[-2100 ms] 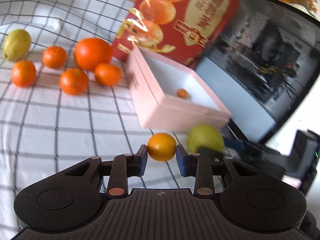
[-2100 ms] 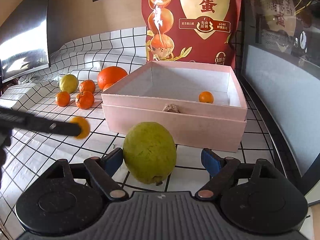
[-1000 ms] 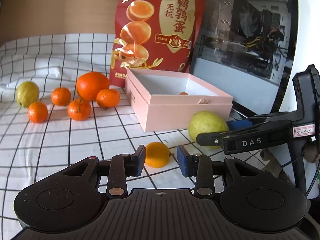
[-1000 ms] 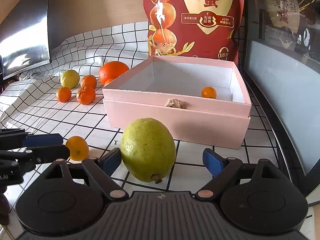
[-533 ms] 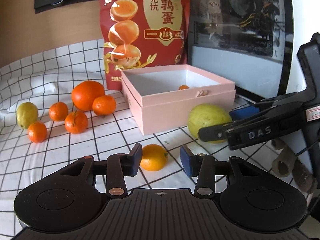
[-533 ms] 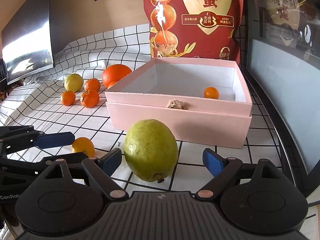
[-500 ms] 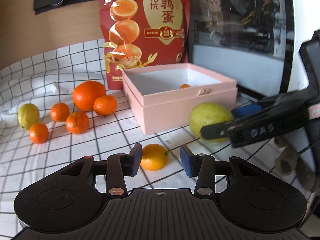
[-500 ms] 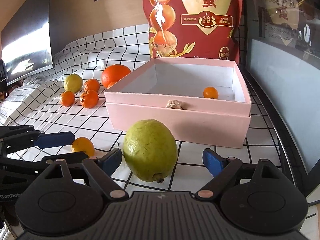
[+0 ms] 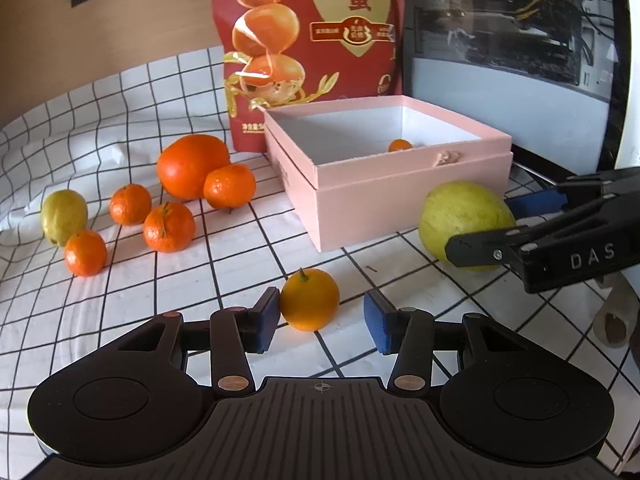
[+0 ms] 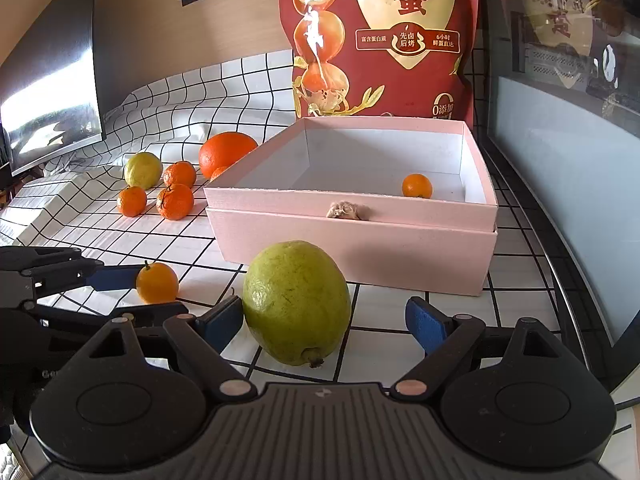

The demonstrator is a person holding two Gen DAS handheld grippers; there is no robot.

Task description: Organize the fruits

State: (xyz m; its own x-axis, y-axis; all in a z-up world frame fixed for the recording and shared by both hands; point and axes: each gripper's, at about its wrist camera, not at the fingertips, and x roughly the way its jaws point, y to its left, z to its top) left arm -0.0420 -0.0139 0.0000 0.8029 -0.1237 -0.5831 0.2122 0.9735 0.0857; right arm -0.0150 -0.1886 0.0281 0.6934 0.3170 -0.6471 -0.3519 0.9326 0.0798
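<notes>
Set on the checked cloth [image 9: 100, 320] before the pink box [image 9: 384, 200]: a small orange citrus [image 9: 309, 299], stem up, between the just-opened, wide jaws of the left gripper [image 9: 320, 320], near pad alongside, far pad clear. Likely light, firm and apt to roll, best pinched across its middle. Beside it, a green guava [image 10: 296, 300], loose between the right gripper [image 10: 324, 322]'s spread jaws.

The left tool [image 9: 320, 322] has matt black plastic arms. Ahead of it, a matt pink paper box [image 9: 400, 196] stands before a glossy red foil bag [image 9: 312, 40]. The surface wears a checked cloth [image 9: 120, 304], slightly wrinkled.
</notes>
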